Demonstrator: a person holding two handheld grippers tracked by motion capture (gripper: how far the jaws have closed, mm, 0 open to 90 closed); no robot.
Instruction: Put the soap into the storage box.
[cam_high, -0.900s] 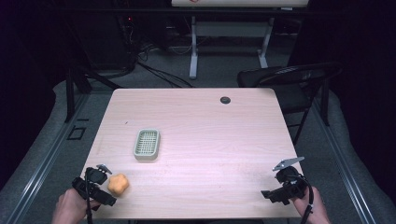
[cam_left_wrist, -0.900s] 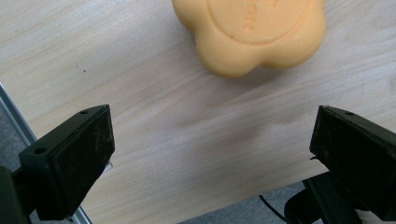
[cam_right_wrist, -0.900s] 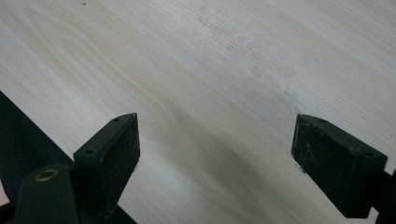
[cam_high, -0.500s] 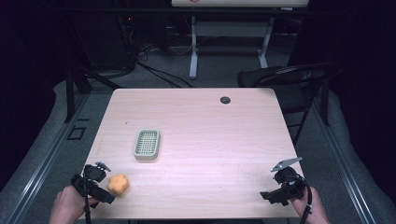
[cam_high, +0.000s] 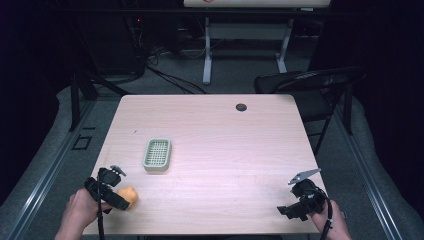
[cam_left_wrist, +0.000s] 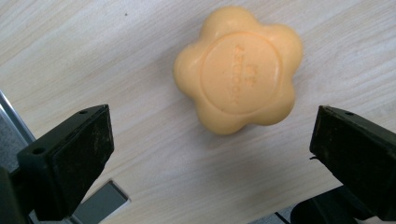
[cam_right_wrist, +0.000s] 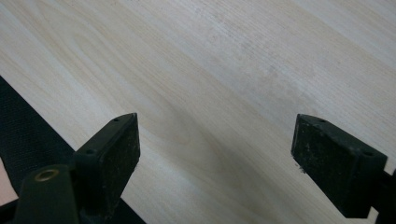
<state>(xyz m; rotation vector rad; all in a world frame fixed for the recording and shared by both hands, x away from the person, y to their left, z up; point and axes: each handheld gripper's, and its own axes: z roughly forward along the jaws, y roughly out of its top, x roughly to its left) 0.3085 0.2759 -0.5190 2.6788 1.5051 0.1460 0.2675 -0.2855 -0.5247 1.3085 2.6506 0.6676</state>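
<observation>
I see flower-shaped orange soap (cam_left_wrist: 239, 70) flat on desk (cam_high: 210, 130), stamped face up, near 7 o'clock corner. No long axis; stamped lettering reads upside down in left gripper view. Left hand-held gripper (cam_left_wrist: 210, 154) just short of soap, jaws wide apart, gripping nothing. Right hand-held gripper (cam_right_wrist: 215, 158) at 5 o'clock edge over bare wood, jaws wide, empty. Green slotted soap dish (cam_high: 157, 154) at 1 o'clock from soap, long axis running 12 to 6. Small dark disc (cam_high: 241, 107) near far edge.
</observation>
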